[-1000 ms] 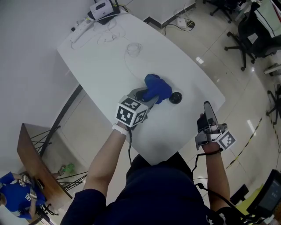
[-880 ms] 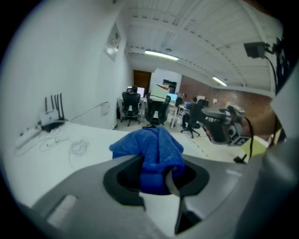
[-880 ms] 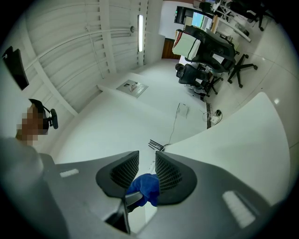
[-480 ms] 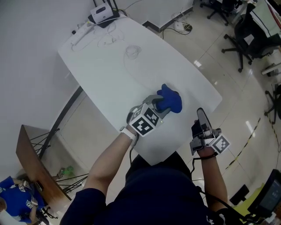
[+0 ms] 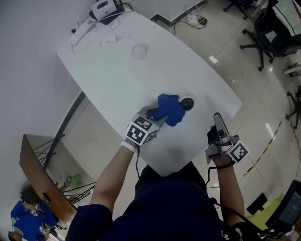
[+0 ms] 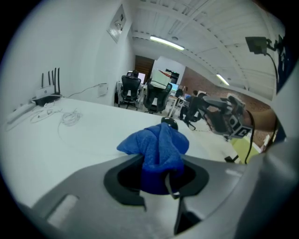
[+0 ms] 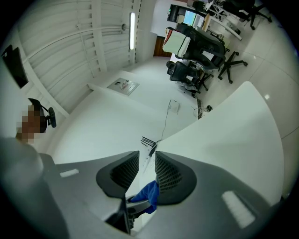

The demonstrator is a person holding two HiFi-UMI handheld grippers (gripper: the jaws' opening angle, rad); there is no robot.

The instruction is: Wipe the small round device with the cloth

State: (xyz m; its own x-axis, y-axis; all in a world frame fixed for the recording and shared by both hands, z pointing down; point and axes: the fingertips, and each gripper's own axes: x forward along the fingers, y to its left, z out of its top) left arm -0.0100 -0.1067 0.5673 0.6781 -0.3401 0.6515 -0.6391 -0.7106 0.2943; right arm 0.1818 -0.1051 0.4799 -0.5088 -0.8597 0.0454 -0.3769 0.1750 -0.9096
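So the left tongs (image 5: 157, 114) are clenched on the blue cloth (image 5: 169, 109). In the left gripper view you can see the wad pinched right between the jaws, with the rest bunched up out front. The cloth is down on the white surface (image 5: 113, 75), near the edge closest to the person. The small round device (image 5: 187, 103) is the little black puck just past the cloth, snug against its far side. From the left gripper view only its top (image 6: 169, 123) peeks over the fabric. The right tongs (image 5: 217, 118) are off past the surface's edge, well apart from all that. The jaws have a narrow gap and nothing in it, so they're released. There's also a router (image 5: 107, 8) and some loose cable (image 5: 141, 49) at the far end.
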